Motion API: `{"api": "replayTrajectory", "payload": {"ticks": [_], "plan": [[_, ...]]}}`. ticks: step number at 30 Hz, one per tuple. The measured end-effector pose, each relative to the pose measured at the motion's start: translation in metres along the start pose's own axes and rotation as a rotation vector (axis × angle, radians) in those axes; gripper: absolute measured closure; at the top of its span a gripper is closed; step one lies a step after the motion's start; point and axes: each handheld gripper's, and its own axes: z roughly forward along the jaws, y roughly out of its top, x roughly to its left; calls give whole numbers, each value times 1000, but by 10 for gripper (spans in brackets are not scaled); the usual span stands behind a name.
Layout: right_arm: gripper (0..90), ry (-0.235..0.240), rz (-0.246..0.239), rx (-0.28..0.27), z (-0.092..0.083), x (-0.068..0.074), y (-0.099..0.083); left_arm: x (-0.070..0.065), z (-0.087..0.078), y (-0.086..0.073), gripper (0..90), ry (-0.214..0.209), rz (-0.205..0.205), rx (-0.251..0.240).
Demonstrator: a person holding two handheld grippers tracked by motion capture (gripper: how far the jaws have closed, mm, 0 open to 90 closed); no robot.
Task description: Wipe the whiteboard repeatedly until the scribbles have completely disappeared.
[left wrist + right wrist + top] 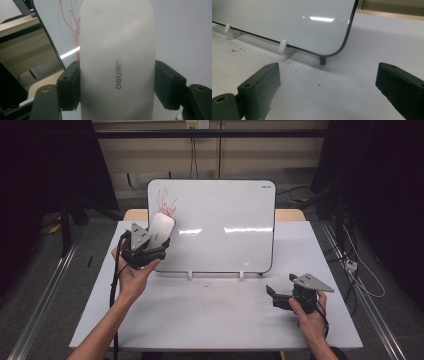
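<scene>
In the high view, the left gripper [150,251] pinched a smooth white plastic board eraser [162,230] by its two long sides at upper left of centre, its flat face laid against the glossy white upright whiteboard [225,227] just below a red scribble [167,205]; we judged this placement suited to wiping that mark. The right gripper [272,296], jaws spread and empty, rested low at lower right on the white table [210,315], apparently idle. We could not see the eraser's wiping face, and its upper end was cut off in the left gripper view.
</scene>
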Motion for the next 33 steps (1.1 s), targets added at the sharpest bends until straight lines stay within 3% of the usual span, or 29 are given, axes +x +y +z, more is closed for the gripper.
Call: {"api": "replayTrajectory", "payload": {"ticks": [11,33], "plan": [[59,-3,8,1,0,-1,0,14,15,16,312,55,-4,2],[58,-1,12,3,1,-1,0,35,34,44,312,120,-6,-2]]}}
